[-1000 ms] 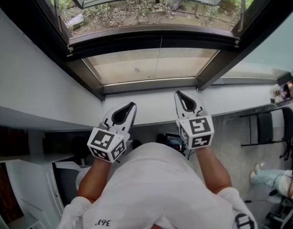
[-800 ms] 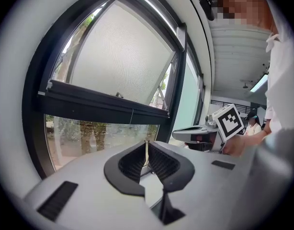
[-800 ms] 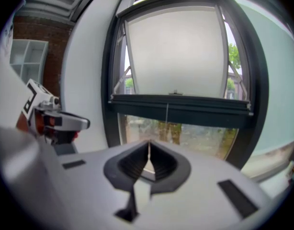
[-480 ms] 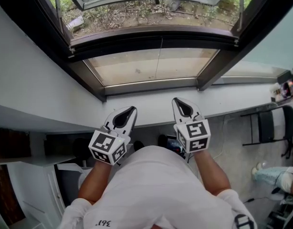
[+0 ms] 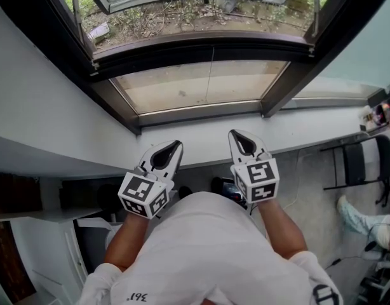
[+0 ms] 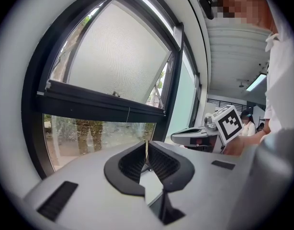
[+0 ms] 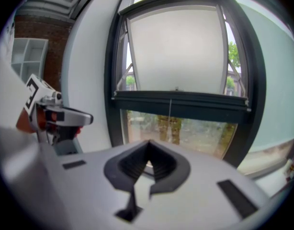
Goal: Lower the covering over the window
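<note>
The window (image 5: 201,84) has a dark frame. Its upper sash (image 7: 175,51) carries a pale frosted panel and is tilted open outward. The lower pane (image 7: 185,128) is clear, with trees behind it. A thin cord (image 5: 212,75) hangs from the dark middle bar (image 7: 180,102) in front of that pane, also seen as the cord (image 6: 128,115). My left gripper (image 5: 174,145) and right gripper (image 5: 235,134) hover side by side over the white sill, short of the glass. In its own view the left gripper (image 6: 147,151) is closed to a thin slit. The right gripper (image 7: 148,158) is shut on nothing.
A white sill ledge (image 5: 201,135) runs below the window, with a white wall (image 5: 42,119) to the left. A black chair (image 5: 357,167) and a person's legs (image 5: 366,221) are on the floor at the right. Shelving (image 5: 23,265) stands at the lower left.
My right gripper has drawn back a little from the sill toward my body. The left gripper has barely moved. The legs at the far right have shifted.
</note>
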Motion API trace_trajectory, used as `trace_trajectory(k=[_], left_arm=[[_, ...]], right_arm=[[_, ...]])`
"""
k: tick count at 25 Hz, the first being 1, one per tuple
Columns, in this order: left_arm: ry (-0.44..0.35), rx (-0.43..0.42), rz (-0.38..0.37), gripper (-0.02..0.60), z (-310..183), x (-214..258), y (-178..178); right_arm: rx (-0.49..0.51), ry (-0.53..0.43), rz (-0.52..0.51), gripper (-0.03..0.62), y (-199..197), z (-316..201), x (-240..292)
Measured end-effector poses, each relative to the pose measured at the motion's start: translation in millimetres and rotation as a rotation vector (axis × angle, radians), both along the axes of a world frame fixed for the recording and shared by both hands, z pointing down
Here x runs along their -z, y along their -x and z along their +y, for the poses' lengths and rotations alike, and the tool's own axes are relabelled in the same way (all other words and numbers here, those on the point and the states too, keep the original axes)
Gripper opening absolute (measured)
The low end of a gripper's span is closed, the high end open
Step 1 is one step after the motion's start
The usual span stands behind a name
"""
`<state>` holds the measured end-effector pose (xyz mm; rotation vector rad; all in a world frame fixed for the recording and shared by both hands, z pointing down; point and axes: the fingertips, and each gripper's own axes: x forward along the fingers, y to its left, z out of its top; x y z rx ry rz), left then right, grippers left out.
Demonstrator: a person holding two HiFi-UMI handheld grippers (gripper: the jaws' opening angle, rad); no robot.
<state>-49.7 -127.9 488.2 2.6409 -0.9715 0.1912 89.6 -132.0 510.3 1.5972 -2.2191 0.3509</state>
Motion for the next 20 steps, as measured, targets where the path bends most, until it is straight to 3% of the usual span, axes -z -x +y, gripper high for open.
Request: trace_trajectory(k=[20], left_arm=[[0.007, -0.018, -0.002, 0.031, 4.1, -1.8, -9.6]], right_arm=[[0.019, 0.002, 0.024, 0.021, -3.3, 0.9, 0.9]])
